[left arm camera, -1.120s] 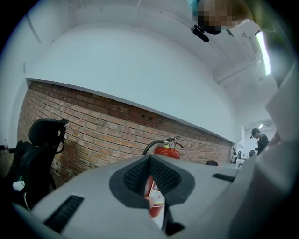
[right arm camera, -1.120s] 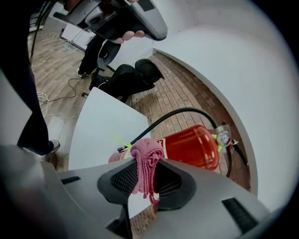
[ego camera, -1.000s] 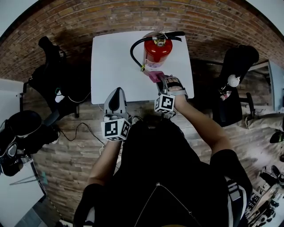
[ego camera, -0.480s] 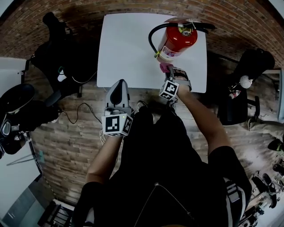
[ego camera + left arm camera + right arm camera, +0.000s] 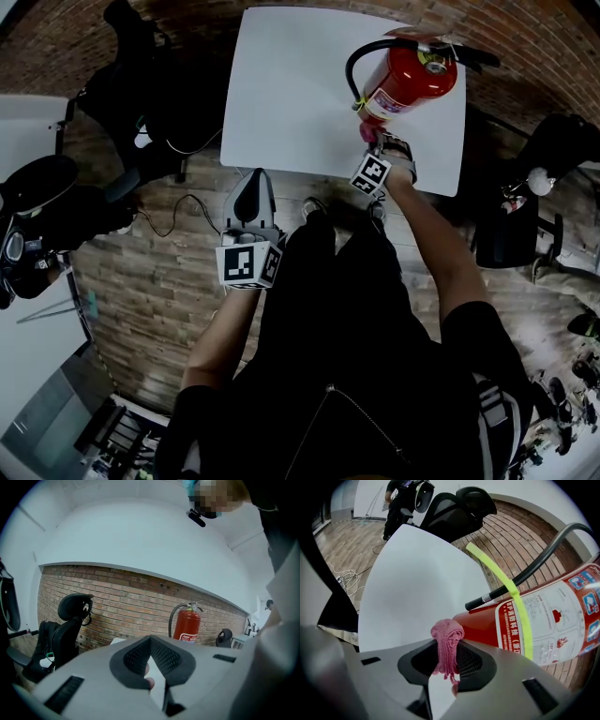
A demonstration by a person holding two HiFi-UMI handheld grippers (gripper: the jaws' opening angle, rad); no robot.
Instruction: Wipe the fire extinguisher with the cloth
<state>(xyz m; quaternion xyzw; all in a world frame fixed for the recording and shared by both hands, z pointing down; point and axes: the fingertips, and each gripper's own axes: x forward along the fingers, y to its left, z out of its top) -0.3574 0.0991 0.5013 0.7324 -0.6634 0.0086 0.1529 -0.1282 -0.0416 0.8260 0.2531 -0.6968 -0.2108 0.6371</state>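
A red fire extinguisher (image 5: 405, 82) with a black hose stands on the white table (image 5: 291, 94) at its right side. In the right gripper view its red body (image 5: 487, 627) and white label fill the right half. My right gripper (image 5: 371, 142) is shut on a pink cloth (image 5: 447, 644), whose bunched end sits against the base of the cylinder. My left gripper (image 5: 248, 202) hangs shut and holding nothing off the table's near edge, over the wooden floor. The extinguisher (image 5: 187, 625) shows small and far in the left gripper view.
Black office chairs stand left of the table (image 5: 141, 75) and to its right (image 5: 511, 225). Cables (image 5: 178, 211) trail over the wooden floor near the table's front edge. A brick wall (image 5: 117, 606) runs behind the table.
The table and extinguisher have shifted right and nearer in the head view. My right gripper with the cloth has stayed at the extinguisher's base. The left gripper has barely moved.
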